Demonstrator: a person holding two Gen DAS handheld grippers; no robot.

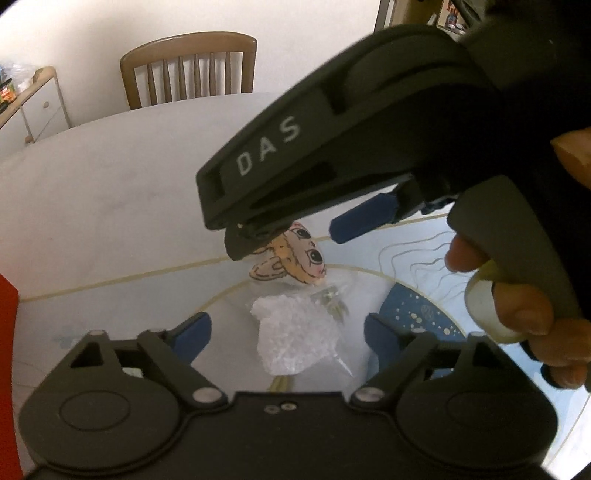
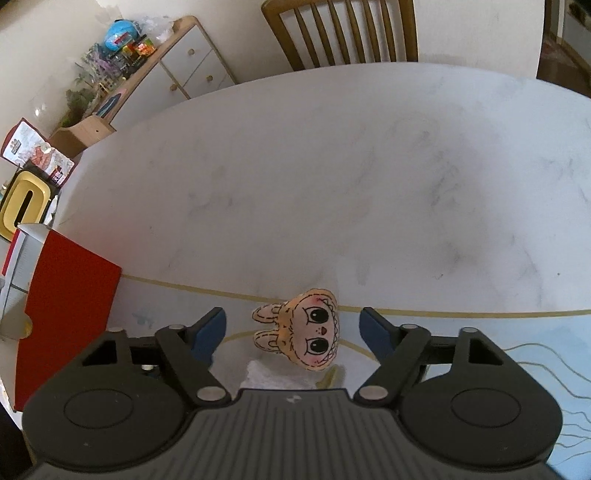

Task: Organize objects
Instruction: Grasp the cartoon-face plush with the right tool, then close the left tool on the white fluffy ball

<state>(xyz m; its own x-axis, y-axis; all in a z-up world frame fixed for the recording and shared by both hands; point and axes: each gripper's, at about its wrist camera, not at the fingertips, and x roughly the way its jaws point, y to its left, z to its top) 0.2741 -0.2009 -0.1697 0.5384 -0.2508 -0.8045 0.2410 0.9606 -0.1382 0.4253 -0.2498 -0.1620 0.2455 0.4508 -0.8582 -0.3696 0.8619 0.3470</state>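
A small tan bunny-face plush (image 2: pixel 308 334) lies on the mat, ears to the left, between the blue pads of my right gripper (image 2: pixel 293 321). The jaws stand wide and neither pad touches it. Just below the plush lies a clear plastic bag (image 1: pixel 295 332) with white crinkled filling and a small metal piece; only its top edge (image 2: pixel 258 373) shows in the right wrist view. My left gripper (image 1: pixel 286 328) is open around that bag without touching it. In the left wrist view the right gripper (image 1: pixel 295 236) hangs over the plush (image 1: pixel 299 260), held by a hand (image 1: pixel 535 321).
The white marble table (image 2: pixel 332 166) carries a pale blue mat (image 2: pixel 517 350) with gold lines. A red box (image 2: pixel 62 314) stands at the left edge of the mat. A wooden chair (image 2: pixel 343 33) stands beyond the table, and a cluttered cabinet (image 2: pixel 177 62) at the far left.
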